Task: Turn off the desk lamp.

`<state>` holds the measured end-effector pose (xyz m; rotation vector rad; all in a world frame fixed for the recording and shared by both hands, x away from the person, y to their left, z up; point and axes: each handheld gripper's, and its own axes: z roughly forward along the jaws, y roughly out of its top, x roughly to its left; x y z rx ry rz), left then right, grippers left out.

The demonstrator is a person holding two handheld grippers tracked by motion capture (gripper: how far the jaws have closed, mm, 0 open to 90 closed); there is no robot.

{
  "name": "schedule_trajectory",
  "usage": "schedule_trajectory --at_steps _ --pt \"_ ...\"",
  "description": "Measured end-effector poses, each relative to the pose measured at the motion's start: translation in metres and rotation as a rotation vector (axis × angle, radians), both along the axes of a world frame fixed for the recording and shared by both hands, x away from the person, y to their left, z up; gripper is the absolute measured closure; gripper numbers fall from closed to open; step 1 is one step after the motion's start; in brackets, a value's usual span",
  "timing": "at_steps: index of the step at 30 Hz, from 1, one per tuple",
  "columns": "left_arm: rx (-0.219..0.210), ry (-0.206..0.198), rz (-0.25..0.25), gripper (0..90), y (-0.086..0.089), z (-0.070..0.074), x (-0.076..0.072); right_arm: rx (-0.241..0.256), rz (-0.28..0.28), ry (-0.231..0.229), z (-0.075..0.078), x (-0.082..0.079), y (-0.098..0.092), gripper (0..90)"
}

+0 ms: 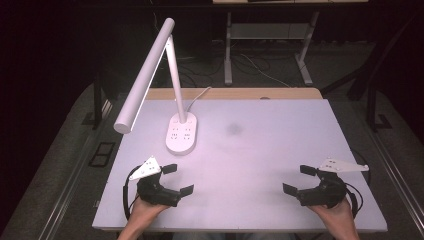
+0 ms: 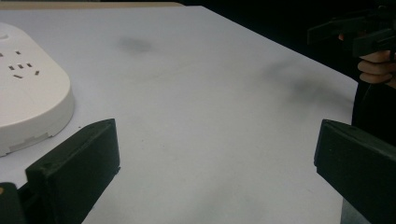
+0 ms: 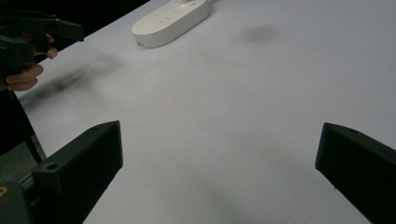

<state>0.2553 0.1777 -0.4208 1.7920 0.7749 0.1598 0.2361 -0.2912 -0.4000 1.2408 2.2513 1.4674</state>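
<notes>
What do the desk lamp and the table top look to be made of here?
Desk lamp: likely moulded white plastic with a smooth satin finish; the oval base has rounded edges, a seam and socket slots, seen in the left gripper view. Table top: a matt white board, perhaps laminate, showing no glare and some grey smudges; a bare wood-coloured strip shows along its far edge.

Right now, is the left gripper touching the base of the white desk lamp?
Apart. The high view shows bare table between the left gripper and the lamp base.

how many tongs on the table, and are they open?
2. Left tongs near the front-left edge, just before the desk lamp's base; right tongs front right. Both open, holding nothing.
</notes>
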Motion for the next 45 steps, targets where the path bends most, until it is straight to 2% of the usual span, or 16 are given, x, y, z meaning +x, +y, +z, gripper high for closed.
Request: schedule_trajectory --at_steps 27,45 --pt "-0.007 -0.001 0.006 0.0 0.0025 0.0000 -0.0013 -0.016 0.036 0.042 -0.0029 0.0024 0.0045 0.8" --pt "-0.010 0.001 0.005 0.0 0.0020 -0.0001 -0.0015 -0.018 0.048 0.074 0.0063 0.0070 0.0070 0.8"
